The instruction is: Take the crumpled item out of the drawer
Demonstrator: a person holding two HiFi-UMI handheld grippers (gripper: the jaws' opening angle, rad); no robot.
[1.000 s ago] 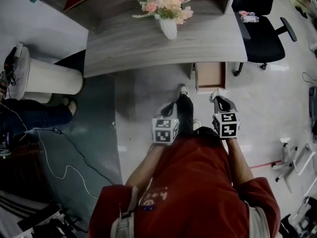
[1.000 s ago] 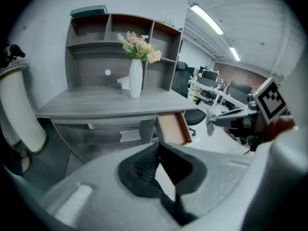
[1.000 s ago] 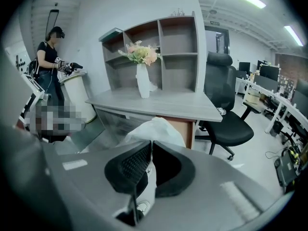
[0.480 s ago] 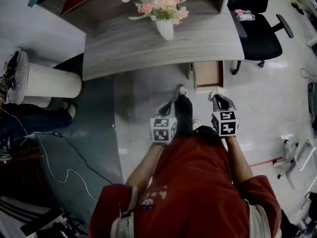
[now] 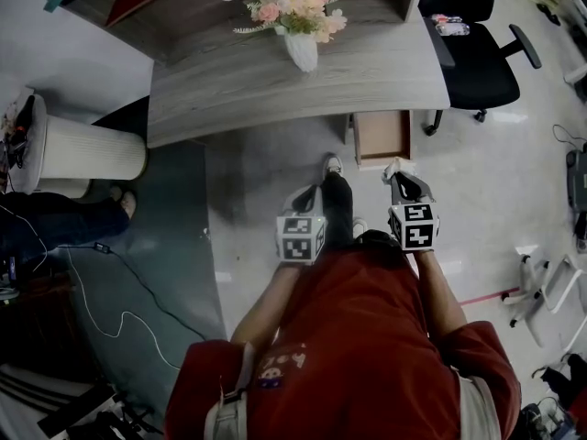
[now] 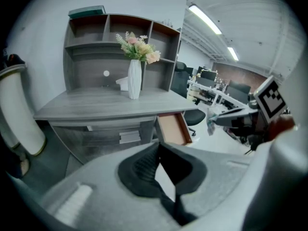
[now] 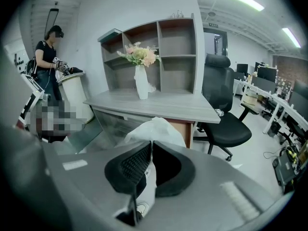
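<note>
The open wooden drawer (image 5: 383, 137) sticks out from under the grey desk (image 5: 275, 85), and its inside looks bare. My right gripper (image 5: 401, 178) hovers just in front of the drawer, above the floor. It is shut on a white crumpled item (image 5: 394, 166). In the right gripper view the crumpled item (image 7: 156, 128) bulges above the right gripper (image 7: 150, 146) and a strip of it hangs between the pads. My left gripper (image 5: 307, 193) hangs to the left by my leg; the left gripper (image 6: 159, 146) has its tips together with nothing in them. The left gripper view also shows the drawer (image 6: 172, 129).
A white vase of flowers (image 5: 301, 44) stands on the desk. A black office chair (image 5: 477, 62) is at the right, and a white cylindrical stand (image 5: 87, 149) at the left. A cable (image 5: 119, 282) trails over the floor. Another person (image 7: 48, 57) stands by the stand.
The head view has drifted a little, so the desk sits slightly higher and further left. Both grippers keep their pose, and the right one still holds the crumpled item.
</note>
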